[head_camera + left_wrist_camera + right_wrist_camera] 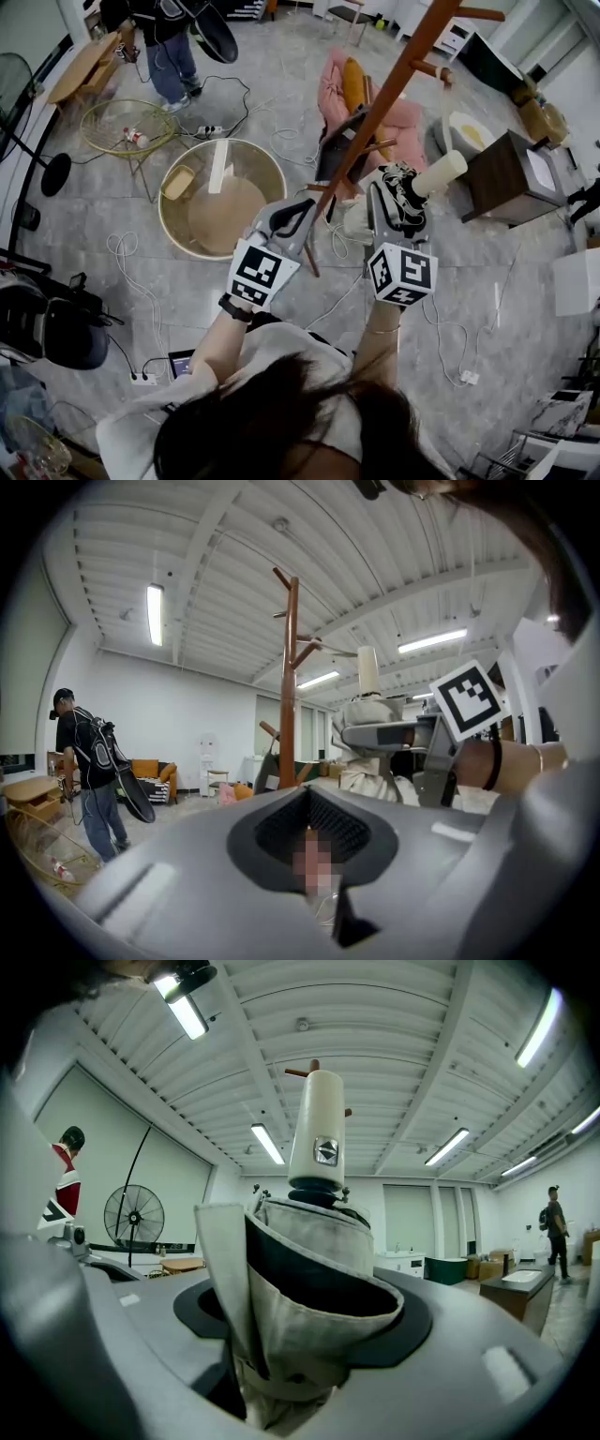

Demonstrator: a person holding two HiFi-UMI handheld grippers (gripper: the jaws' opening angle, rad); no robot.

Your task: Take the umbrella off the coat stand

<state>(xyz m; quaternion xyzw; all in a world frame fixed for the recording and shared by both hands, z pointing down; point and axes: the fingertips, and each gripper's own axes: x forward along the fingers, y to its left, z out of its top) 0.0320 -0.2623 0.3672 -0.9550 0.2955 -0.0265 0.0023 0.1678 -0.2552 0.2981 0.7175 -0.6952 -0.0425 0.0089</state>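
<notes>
The folded beige umbrella (309, 1269) with a cream handle (317, 1133) stands upright in the notch of my right gripper (309, 1302), which is shut on it. In the head view the umbrella handle (441, 173) sticks out past the right gripper (405, 183), just right of the slanting wooden coat stand (389, 94). My left gripper (307, 208) hangs close to the stand's lower pole, jaws together with nothing clearly held. The left gripper view shows its jaws (309, 827) closed, with the coat stand (292, 667) and the umbrella (370, 714) in the right gripper (398, 735) beyond them.
A round glass-topped basket table (178, 220) stands left of the stand, and a wire table (127, 127) further left. Pink cushions (398, 122) and a dark cabinet (511, 173) lie behind and to the right. Cables (131, 272) cross the floor. A person (169, 47) stands at the back.
</notes>
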